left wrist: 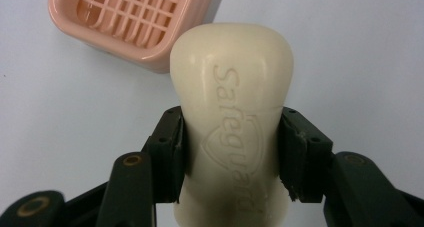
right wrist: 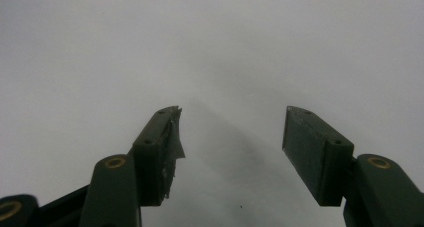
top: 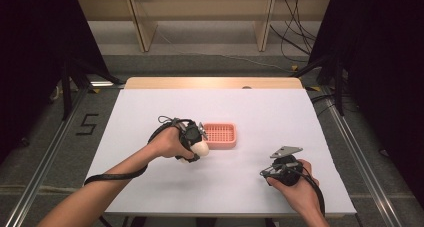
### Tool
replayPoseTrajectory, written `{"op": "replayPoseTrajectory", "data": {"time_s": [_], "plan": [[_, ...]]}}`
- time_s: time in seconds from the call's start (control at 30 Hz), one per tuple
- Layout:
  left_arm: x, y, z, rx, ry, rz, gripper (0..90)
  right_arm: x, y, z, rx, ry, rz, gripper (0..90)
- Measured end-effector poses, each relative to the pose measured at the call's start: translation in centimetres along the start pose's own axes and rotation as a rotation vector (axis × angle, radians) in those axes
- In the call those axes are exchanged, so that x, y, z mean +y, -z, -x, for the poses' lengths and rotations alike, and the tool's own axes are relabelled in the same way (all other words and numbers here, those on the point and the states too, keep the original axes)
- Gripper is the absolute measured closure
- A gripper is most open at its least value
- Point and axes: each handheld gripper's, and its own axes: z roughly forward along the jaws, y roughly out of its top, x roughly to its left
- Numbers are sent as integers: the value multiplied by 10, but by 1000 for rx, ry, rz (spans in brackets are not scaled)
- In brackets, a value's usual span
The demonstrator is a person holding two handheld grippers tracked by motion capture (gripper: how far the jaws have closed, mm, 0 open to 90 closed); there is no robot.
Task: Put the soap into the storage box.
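Note:
A cream bar of soap (left wrist: 232, 122) with an embossed brand name is clamped between the black jaws of my left gripper (left wrist: 232, 154). In the high view that left gripper (top: 196, 148) hovers just left of a pink soap dish (top: 220, 135) with a slotted grid, the soap (top: 199, 148) pale at its tip. The left gripper view has the pink soap dish (left wrist: 132, 22) at the upper left, beyond the soap. My right gripper (right wrist: 232, 132) stands open over bare white surface, nothing between its jaws; the high view places the right gripper (top: 280, 168) near the table's front right.
A white sheet covers the table (top: 150, 102), whose wooden far edge (top: 215, 82) shows behind. Wooden shelf legs (top: 142, 27) and loose cables (top: 295, 32) lie on the floor beyond. Dark curtains flank both sides.

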Motion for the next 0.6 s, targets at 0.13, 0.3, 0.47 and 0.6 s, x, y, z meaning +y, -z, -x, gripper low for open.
{"op": "replayPoseTrajectory", "data": {"time_s": [0.13,0.3,0.47,0.6], "plan": [[2,0,0,0,9,12,493,0,1,0,0,-5,4,408],[7,-1,-3,35,-47,58,493,-1,2,1,-6,-11,14,408],[11,-1,-5,33,-50,65,494,-2,2,1,-7,-10,9,408],[13,0,-7,40,-44,76,493,-2,2,1,-5,-14,10,408]]}}
